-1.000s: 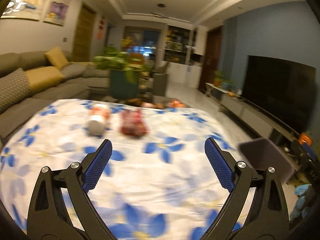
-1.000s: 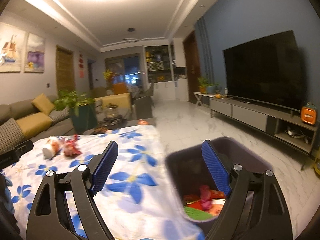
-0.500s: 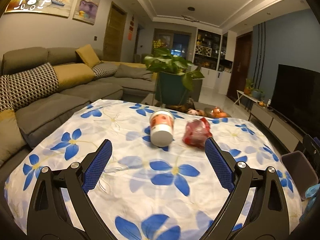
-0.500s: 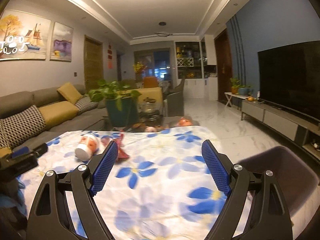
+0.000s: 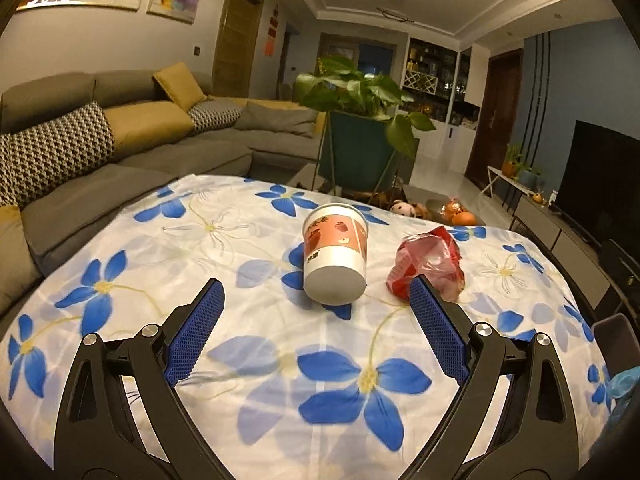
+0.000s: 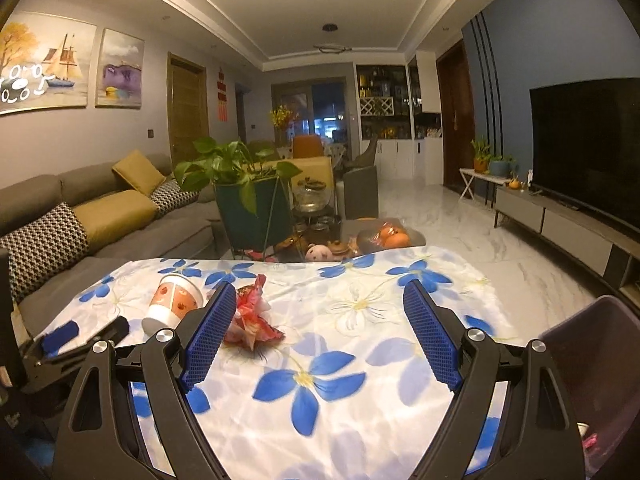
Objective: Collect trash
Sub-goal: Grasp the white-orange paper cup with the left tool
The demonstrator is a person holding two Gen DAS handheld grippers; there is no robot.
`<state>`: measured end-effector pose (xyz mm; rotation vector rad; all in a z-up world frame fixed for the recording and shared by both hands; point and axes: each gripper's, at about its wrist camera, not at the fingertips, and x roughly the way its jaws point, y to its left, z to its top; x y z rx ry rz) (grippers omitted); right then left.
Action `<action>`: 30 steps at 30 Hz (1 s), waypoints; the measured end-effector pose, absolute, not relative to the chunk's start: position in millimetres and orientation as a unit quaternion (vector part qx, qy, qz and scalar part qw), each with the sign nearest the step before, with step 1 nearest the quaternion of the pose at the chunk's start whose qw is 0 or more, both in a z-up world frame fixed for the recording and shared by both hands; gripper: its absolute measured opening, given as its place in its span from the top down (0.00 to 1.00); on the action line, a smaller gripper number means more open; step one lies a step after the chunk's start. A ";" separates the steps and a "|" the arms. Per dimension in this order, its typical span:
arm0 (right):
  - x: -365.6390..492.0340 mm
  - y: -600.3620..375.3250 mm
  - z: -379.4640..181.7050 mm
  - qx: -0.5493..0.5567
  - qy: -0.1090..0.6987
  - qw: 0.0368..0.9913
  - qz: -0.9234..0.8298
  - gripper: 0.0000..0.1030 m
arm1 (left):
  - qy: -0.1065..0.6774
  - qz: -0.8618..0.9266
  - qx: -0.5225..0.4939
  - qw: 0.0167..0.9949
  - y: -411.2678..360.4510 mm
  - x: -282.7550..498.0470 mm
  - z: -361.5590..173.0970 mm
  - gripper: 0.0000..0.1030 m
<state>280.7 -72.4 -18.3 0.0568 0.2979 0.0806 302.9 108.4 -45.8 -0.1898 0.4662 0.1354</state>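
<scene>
- The left gripper (image 5: 316, 324) is spread wide and empty, low over the tablecloth (image 5: 248, 368), aimed at the cup (image 5: 335, 255) just ahead of its tips
- The right gripper (image 6: 320, 336) is also wide open with nothing in it, set further back over the same cloth
- The cup lies on its side, base toward the left camera, mouth away; the red wrapper (image 5: 428, 262) sits just beside it on the right, apart from it or barely touching, hard to tell which
- From the right wrist view the cup (image 6: 174, 300) and wrapper (image 6: 254, 322) lie to the left, partly behind the near finger; the bin (image 6: 592, 364) stands off the table's right edge, with a scrap of trash visible inside
- Likely step: closing in on the cup, with two pieces left on the table
- Risk: a cup on its side can roll, so a finger nudging one flank first could send it away or into the wrapper
- Risk: a hard squeeze may crush the thin paper wall and let it slip out
- Risk: the right finger of the left gripper already overlaps the wrapper in view, so it may snag that film along with the cup
- Risk: tips dragging low could bunch the loose cloth and shift both pieces
- Risk: the bin is well apart, so a weak hold could drop the load on the way
</scene>
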 end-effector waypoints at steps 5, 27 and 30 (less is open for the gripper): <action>298.3 -66.7 -24.4 0.033 0.145 0.988 0.041 0.19 | 0.248 0.068 -0.077 0.963 102.6 339.3 -55.6 0.11; 368.9 -26.7 -55.1 0.024 0.207 0.975 0.073 0.19 | 0.304 -0.001 -0.158 0.939 131.1 395.1 -84.4 0.46; 374.2 -17.2 -59.0 0.020 0.214 0.973 0.078 0.19 | 0.279 0.013 -0.173 0.945 140.0 378.9 -77.0 0.46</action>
